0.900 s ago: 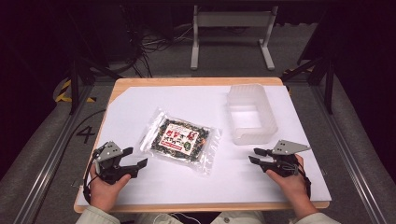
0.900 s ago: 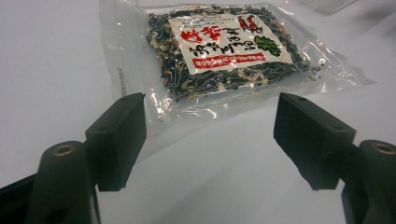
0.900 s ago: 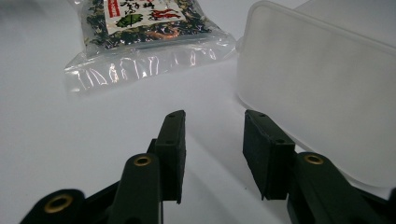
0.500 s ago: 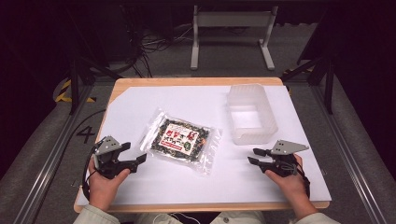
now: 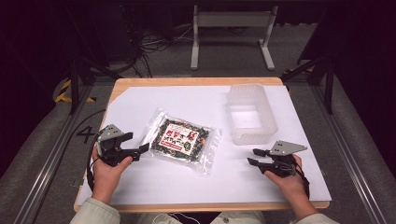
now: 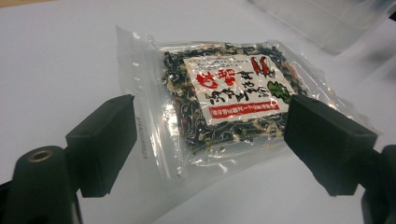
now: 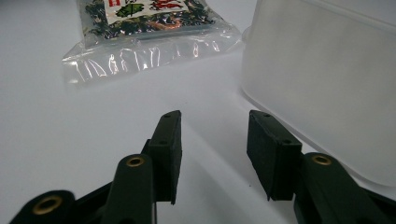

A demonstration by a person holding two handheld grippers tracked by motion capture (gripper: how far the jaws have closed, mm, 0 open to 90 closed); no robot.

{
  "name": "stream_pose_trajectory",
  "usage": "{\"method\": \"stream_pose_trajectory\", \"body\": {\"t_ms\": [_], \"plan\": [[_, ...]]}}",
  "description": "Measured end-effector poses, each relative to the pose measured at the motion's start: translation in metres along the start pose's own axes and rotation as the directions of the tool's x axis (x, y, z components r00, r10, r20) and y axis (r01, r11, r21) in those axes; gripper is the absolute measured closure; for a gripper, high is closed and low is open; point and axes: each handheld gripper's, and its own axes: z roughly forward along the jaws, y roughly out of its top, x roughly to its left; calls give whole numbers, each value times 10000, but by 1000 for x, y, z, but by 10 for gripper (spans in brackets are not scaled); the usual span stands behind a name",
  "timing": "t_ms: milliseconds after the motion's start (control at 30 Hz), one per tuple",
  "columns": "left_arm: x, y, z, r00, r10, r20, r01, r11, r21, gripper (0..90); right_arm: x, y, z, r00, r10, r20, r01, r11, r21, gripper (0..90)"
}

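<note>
Clear plastic zip bag of dark dried flakes with a white-and-red label [image 5: 180, 138] flat mid-table [image 5: 140, 186], just ahead of left gripper [image 5: 144, 150], jaws spread wide. Right gripper [image 5: 253, 157] also unclamped, beside translucent plastic bin [image 5: 268, 112]. Likely light, floppy, slick film; best pinched at empty sealed edge.

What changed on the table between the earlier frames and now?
The left tongs moved right, toward the clear packet of dried seaweed mix, and now stand open at its near edge without gripping it. The right tongs stayed open near the translucent plastic container. Packet and container did not move.
</note>
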Motion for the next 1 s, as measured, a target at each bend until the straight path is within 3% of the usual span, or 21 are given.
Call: {"method": "stream_pose_trajectory", "body": {"t_ms": [367,633,833,1000], "plan": [[14,7,15,9993,-113,-357,114,9999,22,162,0,-1,-1,10000,21,51,-21,10000,27,525],[29,-1,32,9968,-773,-178,774,9970,33,175,1,-2,-1,10000,5,87,-5,10000,66,516],[32,-5,41,9977,-656,-178,661,9974,293,182,1,-2,0,10000,-7,91,6,10000,94,509],[34,-9,48,9967,-804,-118,811,9937,770,211,1,-2,0,10000,-19,84,18,9999,105,498]]}}
